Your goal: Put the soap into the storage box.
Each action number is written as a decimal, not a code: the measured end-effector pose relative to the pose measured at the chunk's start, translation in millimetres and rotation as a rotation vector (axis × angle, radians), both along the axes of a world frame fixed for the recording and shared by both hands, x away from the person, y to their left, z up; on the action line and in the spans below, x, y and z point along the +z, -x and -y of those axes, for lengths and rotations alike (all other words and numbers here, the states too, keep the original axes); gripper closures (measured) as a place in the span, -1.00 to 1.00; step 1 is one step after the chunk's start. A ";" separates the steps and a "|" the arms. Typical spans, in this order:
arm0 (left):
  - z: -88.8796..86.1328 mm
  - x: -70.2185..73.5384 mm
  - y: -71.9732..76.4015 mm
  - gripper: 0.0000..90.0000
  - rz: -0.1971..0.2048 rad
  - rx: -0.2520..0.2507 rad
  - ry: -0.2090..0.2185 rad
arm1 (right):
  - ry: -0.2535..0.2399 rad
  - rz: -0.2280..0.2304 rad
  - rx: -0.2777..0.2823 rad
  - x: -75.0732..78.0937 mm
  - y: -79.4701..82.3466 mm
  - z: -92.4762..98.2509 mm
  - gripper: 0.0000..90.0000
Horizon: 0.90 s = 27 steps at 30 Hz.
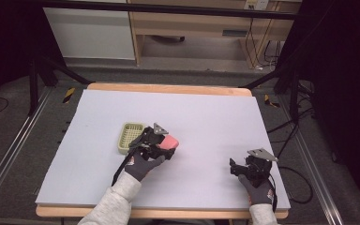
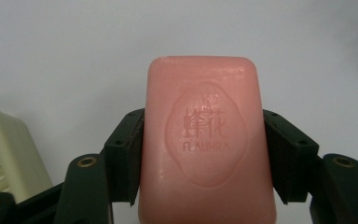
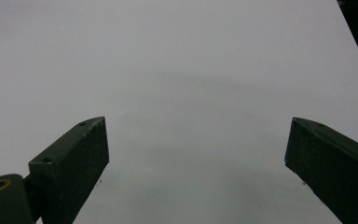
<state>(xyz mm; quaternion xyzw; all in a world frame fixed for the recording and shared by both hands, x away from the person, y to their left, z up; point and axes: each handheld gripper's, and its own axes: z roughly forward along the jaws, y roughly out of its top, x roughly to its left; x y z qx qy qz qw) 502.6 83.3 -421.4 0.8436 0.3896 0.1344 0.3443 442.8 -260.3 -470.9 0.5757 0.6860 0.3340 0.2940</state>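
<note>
A pink bar of soap [image 2: 207, 140] with an embossed stamp sits between the two black jaws of my left gripper [image 2: 204, 154], which is shut on its long sides. From above, the soap [image 1: 171, 141] pokes out of the left gripper [image 1: 165, 147] just right of a pale green slotted basket [image 1: 130, 137] near the table's middle. That basket's corner [image 2: 9, 149] is at the left edge of the left gripper view. My right gripper [image 1: 234, 168] rests low at the front right of the table, and its jaws [image 3: 196, 154] stand wide apart with nothing between them.
The table is covered by a light grey board [image 1: 206, 117] with a wooden rim at the back and front. Dark stands and cables flank the table on both sides. Bare grey board lies ahead of the right gripper [image 3: 182, 70].
</note>
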 end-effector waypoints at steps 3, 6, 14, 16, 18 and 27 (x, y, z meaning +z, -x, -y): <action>-5.4 1.6 1.0 -0.17 -0.001 0.003 0.004 | -0.001 0.000 0.000 -0.1 -0.1 -0.1 -0.86; -11.7 4.3 1.7 -0.16 0.000 0.009 0.000 | 0.000 -0.002 0.000 -0.1 0.0 -0.4 -0.86; -26.9 11.3 4.0 -0.16 0.017 0.026 0.009 | 0.003 0.000 0.000 -0.3 -0.3 -0.4 -0.86; -31.2 13.3 4.8 -0.17 0.023 0.032 0.010 | 0.002 -0.001 0.000 -0.3 -0.3 -0.5 -0.86; -35.2 14.8 5.5 -0.16 0.024 0.041 0.018 | 0.003 0.000 0.000 -0.3 -0.3 -0.4 -0.86; -50.1 16.6 4.3 -0.17 0.025 0.073 0.022 | 0.004 0.001 0.002 0.0 -0.1 0.1 -0.86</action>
